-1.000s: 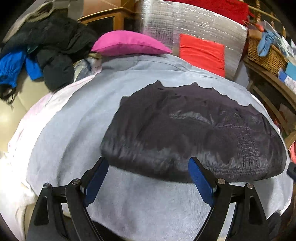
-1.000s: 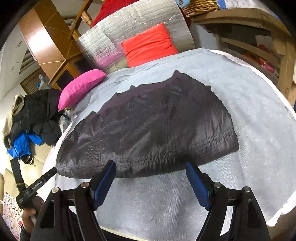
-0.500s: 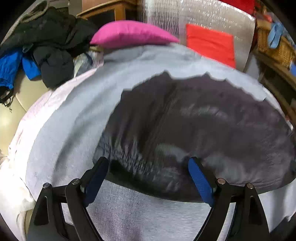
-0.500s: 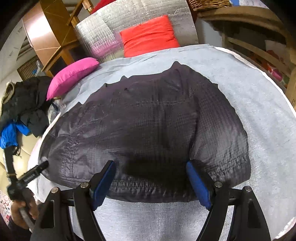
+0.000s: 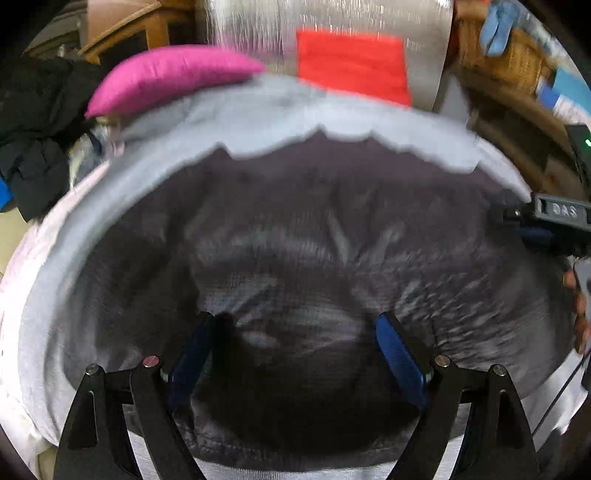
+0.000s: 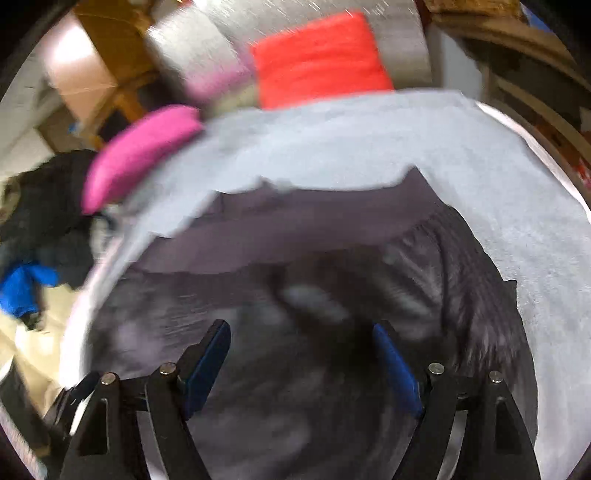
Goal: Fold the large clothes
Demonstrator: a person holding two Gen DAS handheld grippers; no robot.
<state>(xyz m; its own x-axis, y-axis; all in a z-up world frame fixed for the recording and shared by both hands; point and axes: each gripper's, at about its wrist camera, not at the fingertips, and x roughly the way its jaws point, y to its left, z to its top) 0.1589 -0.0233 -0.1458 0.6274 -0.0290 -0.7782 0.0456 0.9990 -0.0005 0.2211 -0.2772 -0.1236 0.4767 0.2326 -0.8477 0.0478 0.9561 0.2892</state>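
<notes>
A large dark grey quilted jacket (image 5: pixel 314 229) lies spread on a light grey cloth (image 5: pixel 258 110) over the bed. In the left wrist view my left gripper (image 5: pixel 295 332) is open, its blue pads over the jacket's near hem. The right gripper's body (image 5: pixel 554 218) shows at the jacket's right edge. In the right wrist view my right gripper (image 6: pixel 301 339) is open just over the jacket (image 6: pixel 332 236), near its right part. Both views are blurred by motion.
A pink pillow (image 5: pixel 166 81) and a red cushion (image 5: pixel 351 66) against a silver padded board (image 5: pixel 369 22) sit at the bed's far end. A pile of dark and blue clothes (image 5: pixel 29 140) lies at left. A wicker basket (image 5: pixel 498 48) stands on wooden shelves at right.
Both grippers have moved forward and down from in front of the hem to over the jacket, which now fills the views. Both stay open.
</notes>
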